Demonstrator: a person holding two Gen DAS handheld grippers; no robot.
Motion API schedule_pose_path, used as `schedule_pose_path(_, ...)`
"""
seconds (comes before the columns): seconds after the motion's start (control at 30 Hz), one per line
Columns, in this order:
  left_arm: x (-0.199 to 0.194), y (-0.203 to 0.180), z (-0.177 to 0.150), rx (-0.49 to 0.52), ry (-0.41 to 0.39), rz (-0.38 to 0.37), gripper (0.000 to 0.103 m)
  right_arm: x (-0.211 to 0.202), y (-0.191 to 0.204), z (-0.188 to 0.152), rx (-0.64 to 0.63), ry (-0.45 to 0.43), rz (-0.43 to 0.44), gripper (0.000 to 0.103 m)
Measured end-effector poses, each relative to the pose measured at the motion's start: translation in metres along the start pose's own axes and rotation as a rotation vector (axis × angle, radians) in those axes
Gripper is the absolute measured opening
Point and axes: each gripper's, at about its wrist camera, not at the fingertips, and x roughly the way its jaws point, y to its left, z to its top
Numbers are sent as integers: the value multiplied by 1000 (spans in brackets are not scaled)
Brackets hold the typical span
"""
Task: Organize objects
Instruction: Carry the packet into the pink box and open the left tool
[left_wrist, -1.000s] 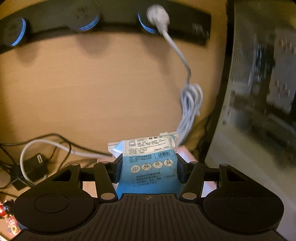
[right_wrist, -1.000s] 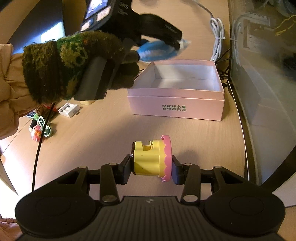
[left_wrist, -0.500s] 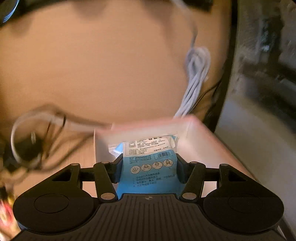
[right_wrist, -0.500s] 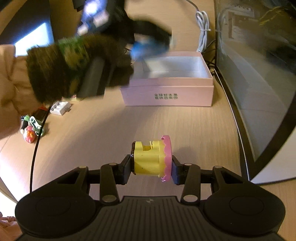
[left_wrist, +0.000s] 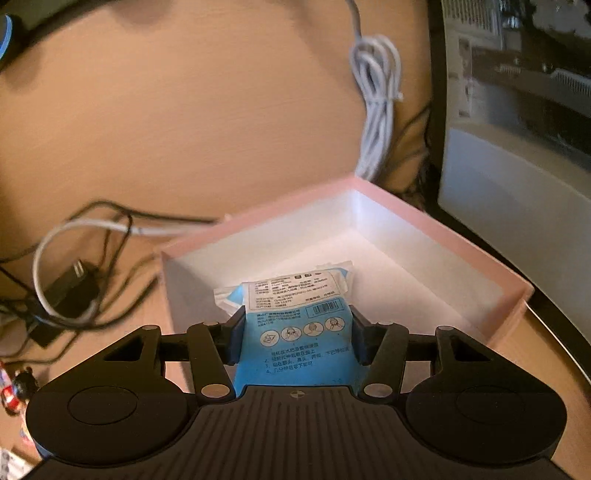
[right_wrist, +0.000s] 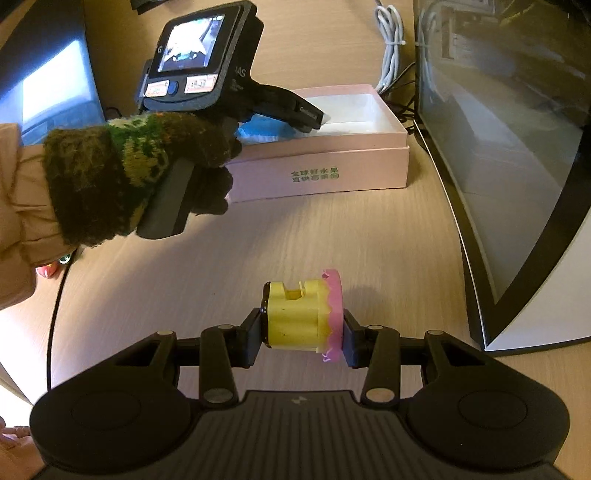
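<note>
My left gripper (left_wrist: 295, 332) is shut on a blue and white mask packet (left_wrist: 299, 291), which hangs just over the white inside of an open pink box (left_wrist: 480, 258). The right wrist view shows that gripper's fingers (right_wrist: 306, 114) reaching over the near left part of the pink box (right_wrist: 332, 162), held by a gloved hand (right_wrist: 129, 173). The blue packet (right_wrist: 266, 129) shows under them. Closer to me, my right gripper (right_wrist: 301, 332) is shut on a yellow toy with a pink frilled end (right_wrist: 295, 317), held above the wooden desk in front of the box.
A dark curved monitor (right_wrist: 517, 147) stands along the right, close to the box. A coiled white cable (left_wrist: 376, 92) lies behind the box. Black cables and an adapter (left_wrist: 70, 291) lie left of it. Small toys (right_wrist: 48, 267) sit at the desk's left edge.
My left gripper has sunk and tipped down with the packet, from above the bare desk to over the box's inside. The right gripper has kept its place with the toy.
</note>
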Motion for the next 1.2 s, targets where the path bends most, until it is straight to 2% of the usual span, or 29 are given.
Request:
schedule_pose_path(0.1,9,7,12,-79,130,-59,58,1,1,1,-7,2,10,42)
schedule_pose_path(0.17,11,15,16,-141,167,-83,58,3,1,3,-18,2,20,42)
schedule_pose_path(0.27,9,27,21,-239,189,-129,59,2,2,3,-27,-3,27,42)
schedule_pose_path(0.33,0,34,24,-280,155,-140,59,1,0,3,-20,-8,26,42)
schedule_pose_path(0.43,-18,26,28,-168,75,-74,59,0,-3,2,-9,-9,29,43)
schedule_pose_path(0.5,-24,19,28,-89,71,-58,59,2,-5,3,-9,-8,31,43)
schedule_pose_path(0.53,-26,19,27,-80,67,-61,59,3,-5,3,-12,-8,31,43)
schedule_pose_path(0.7,-31,31,17,-207,60,-121,59,3,1,4,-48,-8,26,45)
schedule_pose_path(0.87,-24,28,-5,-220,78,-104,59,4,3,5,-62,-3,32,45)
schedule_pose_path(0.93,-25,32,-8,-167,56,-108,59,4,2,6,-63,-2,31,45)
schedule_pose_path(1.03,-11,40,-3,-38,51,-23,59,5,2,7,-65,0,28,45)
schedule_pose_path(1.07,-6,45,1,-17,60,-18,59,5,2,7,-69,0,26,45)
schedule_pose_path(1.13,2,55,11,-13,102,-41,59,5,4,7,-85,2,21,45)
schedule_pose_path(1.2,5,63,22,-67,159,-96,59,5,4,6,-97,8,19,45)
